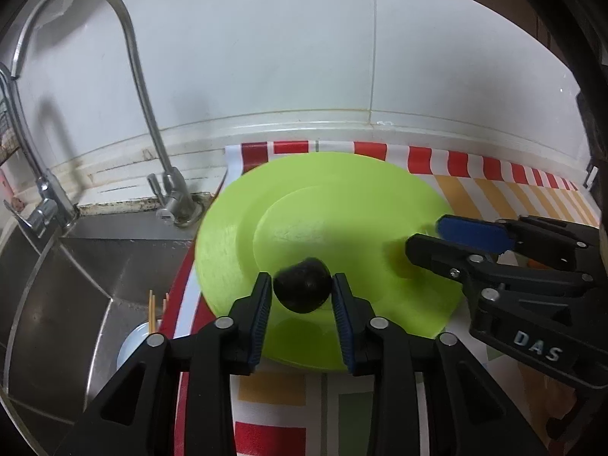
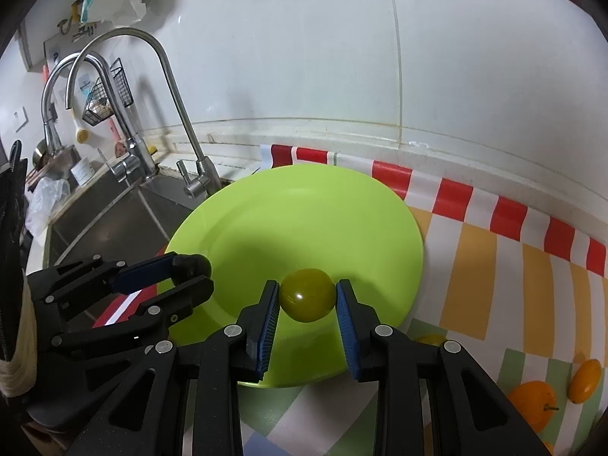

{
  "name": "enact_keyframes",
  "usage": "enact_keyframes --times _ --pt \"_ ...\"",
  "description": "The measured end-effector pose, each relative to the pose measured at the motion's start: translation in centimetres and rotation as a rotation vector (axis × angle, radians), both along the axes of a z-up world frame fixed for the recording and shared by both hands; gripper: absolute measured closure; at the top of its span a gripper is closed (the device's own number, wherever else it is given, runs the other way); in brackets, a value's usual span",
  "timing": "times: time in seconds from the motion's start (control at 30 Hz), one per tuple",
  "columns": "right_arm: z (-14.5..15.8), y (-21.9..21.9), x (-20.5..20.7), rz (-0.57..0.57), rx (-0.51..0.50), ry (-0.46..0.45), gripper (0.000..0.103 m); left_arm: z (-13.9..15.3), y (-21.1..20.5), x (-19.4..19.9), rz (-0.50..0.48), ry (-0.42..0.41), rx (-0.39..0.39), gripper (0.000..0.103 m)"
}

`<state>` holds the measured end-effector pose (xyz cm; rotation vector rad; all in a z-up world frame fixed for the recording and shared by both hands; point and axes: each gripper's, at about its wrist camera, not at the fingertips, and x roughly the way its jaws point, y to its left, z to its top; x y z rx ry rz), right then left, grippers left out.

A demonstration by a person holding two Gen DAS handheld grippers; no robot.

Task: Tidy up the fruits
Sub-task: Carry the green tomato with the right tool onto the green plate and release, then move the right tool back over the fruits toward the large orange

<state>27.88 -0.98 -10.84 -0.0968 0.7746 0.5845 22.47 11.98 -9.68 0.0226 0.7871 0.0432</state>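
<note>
A lime-green plate [image 1: 342,190] lies on a striped cloth by the sink; it also shows in the right wrist view [image 2: 304,209]. My left gripper [image 1: 302,288] is shut on a dark, nearly black fruit [image 1: 302,285] and holds it over the plate's near rim. My right gripper [image 2: 307,296] is shut on a round olive-green fruit [image 2: 307,294] over the plate's near right part. In the left wrist view the right gripper [image 1: 429,235] comes in from the right; the green fruit is hidden there. In the right wrist view the left gripper [image 2: 193,273] comes in from the left with the dark fruit [image 2: 192,264].
Orange fruits [image 2: 534,402] [image 2: 585,380] and a yellow one [image 2: 431,340] lie on the cloth at the right. A steel sink [image 1: 95,285] with faucets [image 1: 167,174] is on the left, holding a cup with sticks [image 1: 133,342]. A white tiled wall [image 1: 285,57] stands behind.
</note>
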Motion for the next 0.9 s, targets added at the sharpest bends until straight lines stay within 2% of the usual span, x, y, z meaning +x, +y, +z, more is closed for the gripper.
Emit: enact_keyframes --times 0.1,0.27,0.43,0.67,0.73,0.8,0.9 --pt "0.8 -0.4 -0.5 -0.017 0.007 -0.028 0.056 0.9 -0.1 -0.8 0.012 -0.022 0.006 0.061" --pt "2.8 -2.2 -2.3 -0.046 0.022 -0.071 0.056 3.0 -1.1 -2.4 0.014 -0.065 0.027 0.061" --pt "5.2 -4.1 -4.4 -0.074 0.041 -0.122 0.056 5.1 -2.5 -4.7 0.004 -0.103 -0.004 0.061" --pt "8.2 -7.1 -8.2 -0.125 0.064 -0.177 0.055 7.5 -4.8 -7.5 -0.027 -0.151 -0.022 0.044" --pt "8.9 -8.1 -9.3 -0.145 0.063 -0.195 0.042 8.1 -5.6 -8.3 -0.040 -0.161 -0.023 0.042" --pt "9.3 -9.0 -10.3 -0.169 0.063 -0.212 0.041 8.5 -6.2 -9.0 -0.046 -0.170 -0.017 0.035" --pt "9.8 -10.6 -11.7 -0.202 0.050 -0.221 0.038 9.0 -7.5 -10.2 -0.067 -0.182 -0.012 0.031"
